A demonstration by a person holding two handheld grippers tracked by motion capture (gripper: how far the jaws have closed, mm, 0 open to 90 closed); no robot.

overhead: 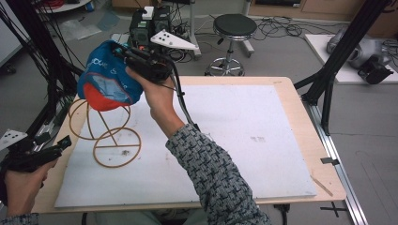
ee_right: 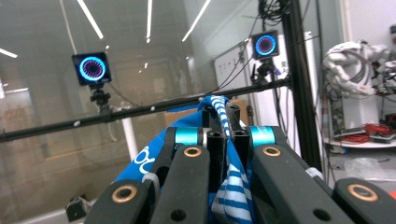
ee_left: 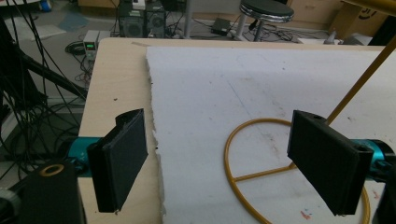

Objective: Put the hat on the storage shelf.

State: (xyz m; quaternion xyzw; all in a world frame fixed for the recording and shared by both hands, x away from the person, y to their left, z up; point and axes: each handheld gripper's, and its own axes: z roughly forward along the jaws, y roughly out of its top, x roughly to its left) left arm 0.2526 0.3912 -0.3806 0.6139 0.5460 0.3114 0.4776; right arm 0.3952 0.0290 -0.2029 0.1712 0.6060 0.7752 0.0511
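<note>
Bag (overhead: 105, 77): soft, light fabric, upper left; best taken by bunched cloth.
Right gripper (ee_right: 223, 128): clamped on bag's striped fabric.
Left gripper (ee_left: 224, 163): jaws apart, nothing held.

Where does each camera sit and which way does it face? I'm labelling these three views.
High view: above the person's side, looking forward and down on the table; both forearms, right gripper lifting a blue bag.
Left gripper view: on the left gripper, facing across the table; jaws apart.
Right gripper view: on the right gripper, tilted upward at room and ceiling lights; jaws pinching the bag's striped fabric.
Shared: high and left views show the yellow wire stand.
</note>
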